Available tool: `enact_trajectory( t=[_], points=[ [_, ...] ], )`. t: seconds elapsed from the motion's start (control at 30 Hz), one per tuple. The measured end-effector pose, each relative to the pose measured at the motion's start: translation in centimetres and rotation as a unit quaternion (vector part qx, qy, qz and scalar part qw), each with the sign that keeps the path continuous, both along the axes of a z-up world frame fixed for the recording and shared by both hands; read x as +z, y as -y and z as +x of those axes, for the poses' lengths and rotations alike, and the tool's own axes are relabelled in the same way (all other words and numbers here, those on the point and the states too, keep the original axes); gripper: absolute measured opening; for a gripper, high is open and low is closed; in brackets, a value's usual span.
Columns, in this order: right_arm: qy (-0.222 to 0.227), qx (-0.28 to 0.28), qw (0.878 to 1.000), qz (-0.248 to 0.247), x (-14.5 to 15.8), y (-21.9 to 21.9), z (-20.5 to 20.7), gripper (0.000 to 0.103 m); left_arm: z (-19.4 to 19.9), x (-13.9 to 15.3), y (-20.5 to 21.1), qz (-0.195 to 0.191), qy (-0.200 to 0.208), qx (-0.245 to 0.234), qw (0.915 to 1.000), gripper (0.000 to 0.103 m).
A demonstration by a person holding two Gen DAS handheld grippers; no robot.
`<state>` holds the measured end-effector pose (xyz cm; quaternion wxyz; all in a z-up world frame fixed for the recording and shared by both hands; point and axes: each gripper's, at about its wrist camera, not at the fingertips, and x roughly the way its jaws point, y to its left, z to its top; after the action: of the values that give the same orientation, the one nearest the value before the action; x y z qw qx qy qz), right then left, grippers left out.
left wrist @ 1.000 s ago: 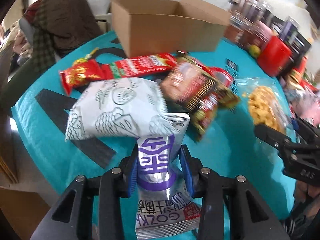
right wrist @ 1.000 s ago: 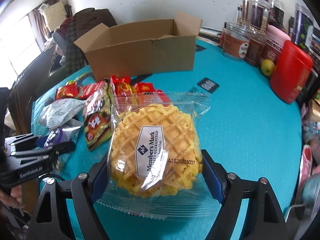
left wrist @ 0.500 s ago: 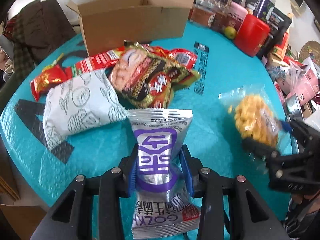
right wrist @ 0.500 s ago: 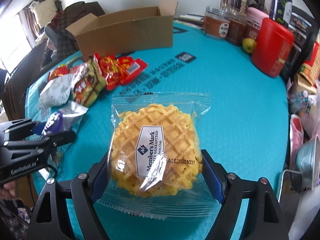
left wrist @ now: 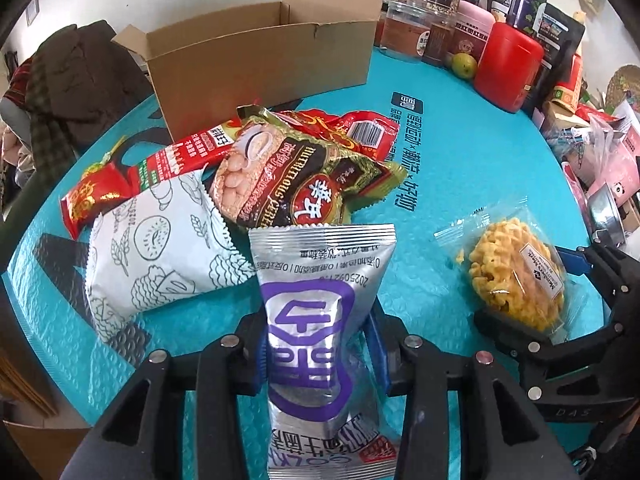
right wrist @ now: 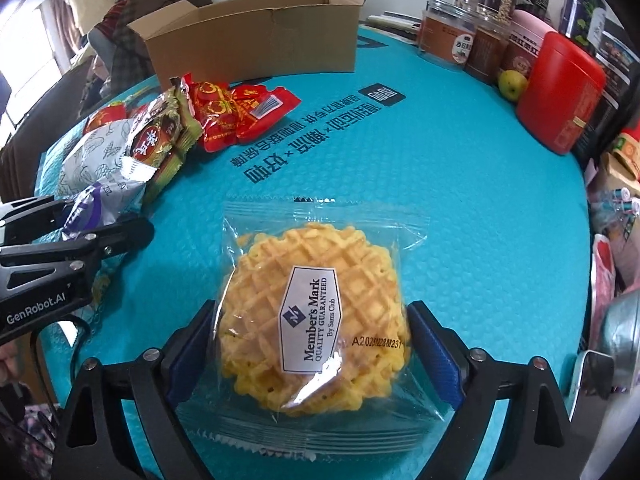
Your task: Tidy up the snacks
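My left gripper is shut on a silver and purple snack packet, held just above the teal table mat in front of a pile of snacks. The pile holds a white patterned bag, a green-brown cereal packet and red packets. An open cardboard box stands behind them. My right gripper straddles a clear-wrapped waffle that rests on the mat. Its jaws are opening, and the pads stand slightly off the waffle. The left gripper shows at the left edge of the right wrist view.
A red canister, a green fruit and several jars line the far right of the table. Clothing is draped over a chair at the far left. More clutter crowds the right edge.
The right gripper sank with the waffle down to the mat and its jaws widened around it. The left gripper moved across the pile and rolled, still holding the silver packet.
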<state>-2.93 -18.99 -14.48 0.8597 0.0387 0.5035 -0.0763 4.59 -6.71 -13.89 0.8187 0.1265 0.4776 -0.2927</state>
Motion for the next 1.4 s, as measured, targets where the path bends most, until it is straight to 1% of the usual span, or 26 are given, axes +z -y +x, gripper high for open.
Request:
enact_trajectory(
  t=[0.07, 0.1, 0.17, 0.27, 0.37, 0.43, 0.53, 0.63, 0.87, 1.03, 1.2, 1.4],
  points=[
    [0.004, 0.002, 1.0, -0.003, 0.3, -0.1, 0.0, 0.082, 0.1, 0.1, -0.2, -0.008, -0.008, 0.0, 0.9999, 0.037],
    [0.004, 0.0, 1.0, -0.002, 0.3, -0.1, -0.1, 0.08, 0.1, 0.2, -0.2, -0.014, -0.015, -0.002, 0.9998, 0.036],
    [0.008, -0.001, 1.0, -0.001, 0.4, -0.1, -0.2, 0.079, -0.1, 0.4, -0.6, -0.024, -0.026, -0.007, 0.9993, 0.036],
    [0.01, 0.007, 1.0, 0.01, 0.7, -0.4, -0.3, 0.077, -0.6, 0.8, -0.7, -0.032, -0.023, -0.014, 0.9991, 0.036],
    [0.024, 0.025, 0.998, 0.048, 1.4, -0.7, -0.6, 0.076, -0.7, 1.5, -0.9, -0.048, -0.023, -0.013, 0.9985, 0.034],
    [0.034, 0.032, 0.998, 0.043, 2.0, -1.2, -0.7, 0.076, -0.8, 2.2, -1.2, -0.056, -0.019, -0.011, 0.9982, 0.034],
    [0.051, 0.036, 0.998, 0.028, 3.1, -1.8, -0.9, 0.076, -1.0, 3.3, -1.7, -0.068, -0.006, -0.01, 0.9976, 0.034],
    [0.065, 0.037, 0.997, 0.022, 4.1, -2.2, -0.9, 0.076, -1.0, 4.4, -2.3, -0.081, 0.004, -0.01, 0.9967, 0.033],
    [0.088, 0.038, 0.995, 0.021, 5.8, -1.9, -0.4, 0.076, -0.8, 7.3, -3.3, -0.111, 0.043, -0.005, 0.9929, 0.033],
    [0.111, 0.048, 0.992, 0.021, 7.6, -2.2, 0.1, 0.076, -0.2, 8.8, -3.7, -0.126, 0.059, -0.002, 0.9903, 0.033],
    [0.132, 0.062, 0.989, 0.013, 9.5, -2.6, 0.8, 0.076, 0.4, 10.4, -3.9, -0.143, 0.082, 0.002, 0.9864, 0.033],
    [0.152, 0.073, 0.986, 0.017, 11.1, -2.6, 1.9, 0.076, 1.5, 12.3, -4.4, -0.163, 0.105, 0.014, 0.9809, 0.033]
  ],
)
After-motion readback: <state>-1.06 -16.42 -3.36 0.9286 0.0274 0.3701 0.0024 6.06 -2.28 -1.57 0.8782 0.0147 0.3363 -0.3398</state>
